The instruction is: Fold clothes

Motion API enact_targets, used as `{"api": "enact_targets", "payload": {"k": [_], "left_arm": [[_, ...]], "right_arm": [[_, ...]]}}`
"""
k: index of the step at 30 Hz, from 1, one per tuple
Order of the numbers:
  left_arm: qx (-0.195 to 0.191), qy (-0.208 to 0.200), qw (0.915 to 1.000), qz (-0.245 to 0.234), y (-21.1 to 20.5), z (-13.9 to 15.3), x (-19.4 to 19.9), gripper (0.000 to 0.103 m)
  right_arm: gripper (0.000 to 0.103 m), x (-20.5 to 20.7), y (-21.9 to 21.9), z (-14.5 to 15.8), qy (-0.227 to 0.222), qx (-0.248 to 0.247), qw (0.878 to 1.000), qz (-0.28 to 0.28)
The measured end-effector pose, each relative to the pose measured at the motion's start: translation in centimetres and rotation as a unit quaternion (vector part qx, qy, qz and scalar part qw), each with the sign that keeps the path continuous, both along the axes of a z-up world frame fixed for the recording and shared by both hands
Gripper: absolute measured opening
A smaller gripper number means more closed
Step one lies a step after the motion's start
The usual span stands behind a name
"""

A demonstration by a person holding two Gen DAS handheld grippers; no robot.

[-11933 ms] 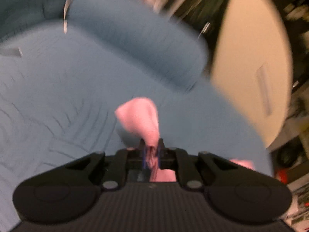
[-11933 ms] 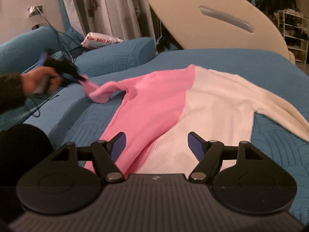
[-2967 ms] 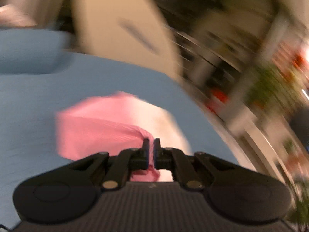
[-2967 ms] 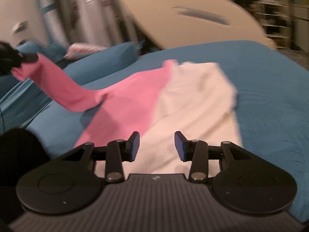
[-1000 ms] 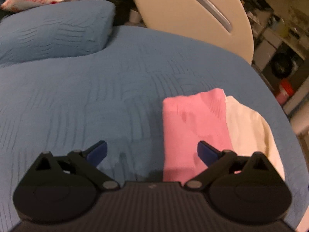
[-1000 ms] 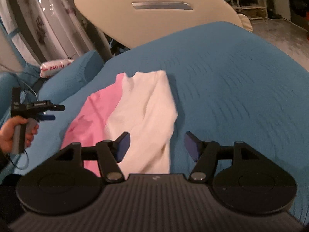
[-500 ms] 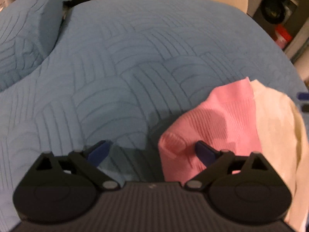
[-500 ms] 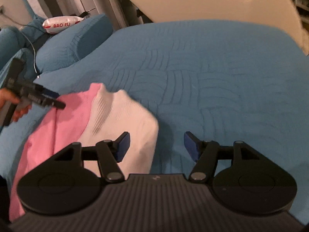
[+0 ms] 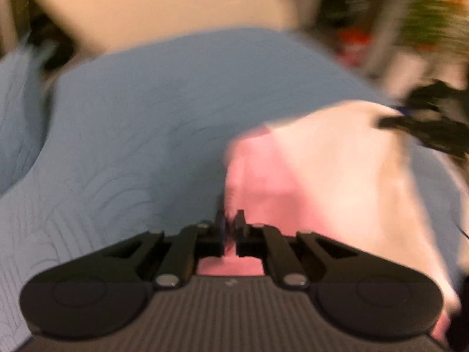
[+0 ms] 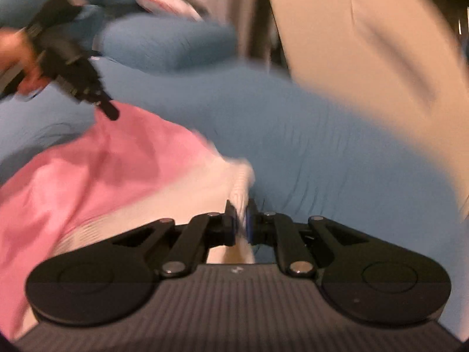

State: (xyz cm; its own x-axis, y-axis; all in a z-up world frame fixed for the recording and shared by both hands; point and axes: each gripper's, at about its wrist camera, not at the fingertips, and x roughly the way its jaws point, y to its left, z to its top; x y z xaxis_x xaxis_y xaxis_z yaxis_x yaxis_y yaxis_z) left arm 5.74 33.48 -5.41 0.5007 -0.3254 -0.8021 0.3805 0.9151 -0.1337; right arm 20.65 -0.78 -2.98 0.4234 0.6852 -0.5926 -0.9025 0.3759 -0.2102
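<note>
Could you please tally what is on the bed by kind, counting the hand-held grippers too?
Garments: 1, the pink and white sweater
Hand-held grippers: 2, the left hand-held gripper shut on its pink part, the right hand-held gripper shut on its white part
Pillows: 1, the blue pillow
Total: 4

Blue quilted bed [image 9: 123, 152], cream headboard [image 10: 366, 44], perhaps shelving beyond, blurred.

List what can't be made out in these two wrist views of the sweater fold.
- Left wrist view: motion blur smears the sweater; fold lines unreadable.
- Left gripper body hides the near hem.
- Right wrist view: right gripper covers the white edge it pinches.
- Bed stitching and the background are blurred.
</note>
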Motion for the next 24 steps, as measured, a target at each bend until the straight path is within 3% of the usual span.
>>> {"api": "enact_targets", "payload": {"k": [1, 3, 4, 7, 9, 10, 11, 12, 13, 14, 16, 17, 20, 24], "left_arm": [[0.005, 0.010, 0.9992, -0.038, -0.6, 0.5, -2.9, 0.009], [0.002, 0.054, 0.9960, -0.071, -1.1, -0.5, -6.6, 0.018], [0.003, 0.071, 0.9945, -0.078, -1.3, -1.1, -7.6, 0.026], [0.062, 0.152, 0.9838, -0.071, -1.8, -5.9, -12.4, 0.028], [0.066, 0.147, 0.9859, -0.046, -1.3, -6.0, -13.3, 0.035], [0.067, 0.138, 0.9878, -0.030, -0.9, -5.8, -13.6, 0.048], [0.066, 0.135, 0.9882, -0.028, -0.8, -5.7, -13.5, 0.066], [0.057, 0.111, 0.9921, -0.011, -0.4, -4.9, -13.3, 0.074], [0.042, 0.059, 0.9972, 0.020, 0.0, -3.5, -12.8, 0.087], [0.040, 0.052, 0.9975, 0.025, 0.0, -3.5, -12.5, 0.094], [0.026, 0.006, 0.9980, 0.058, 0.0, -2.8, -11.5, 0.097], [0.012, -0.004, 0.9959, 0.090, 0.2, -3.2, -9.6, 0.097], [-0.024, 0.014, 0.9917, 0.125, 0.5, -5.3, -6.3, 0.097], [-0.009, 0.036, 0.9894, 0.140, 0.0, -8.8, -3.4, 0.097]], "right_arm": [[0.010, -2.6, -1.3, 0.9, -0.021, 0.000, 1.000, 0.022], [0.012, -7.6, -3.8, 1.3, -0.019, -0.012, 0.998, 0.064], [0.013, -9.7, -4.9, 0.7, 0.001, -0.027, 0.996, 0.083], [0.029, -13.6, -6.3, -3.7, 0.096, -0.122, 0.983, 0.094], [0.037, -14.7, -6.7, -5.5, 0.158, -0.177, 0.968, 0.078], [0.043, -14.8, -7.1, -5.4, 0.167, -0.177, 0.967, 0.073], [0.051, -14.7, -7.8, -4.7, 0.173, -0.161, 0.970, 0.057], [0.055, -14.1, -8.4, -4.0, 0.174, -0.137, 0.974, 0.038], [0.065, -13.5, -8.9, -3.3, 0.174, -0.113, 0.978, 0.018], [0.072, -12.2, -9.5, -2.5, 0.178, -0.072, 0.981, -0.015], [0.078, -9.6, -10.2, -1.7, 0.197, -0.011, 0.978, -0.064], [0.078, -7.7, -10.5, -1.7, 0.218, 0.029, 0.971, -0.097], [0.078, -3.2, -10.3, -3.2, 0.260, 0.113, 0.944, -0.166], [0.078, -0.5, -8.4, -6.3, 0.291, 0.118, 0.930, -0.188]]}}
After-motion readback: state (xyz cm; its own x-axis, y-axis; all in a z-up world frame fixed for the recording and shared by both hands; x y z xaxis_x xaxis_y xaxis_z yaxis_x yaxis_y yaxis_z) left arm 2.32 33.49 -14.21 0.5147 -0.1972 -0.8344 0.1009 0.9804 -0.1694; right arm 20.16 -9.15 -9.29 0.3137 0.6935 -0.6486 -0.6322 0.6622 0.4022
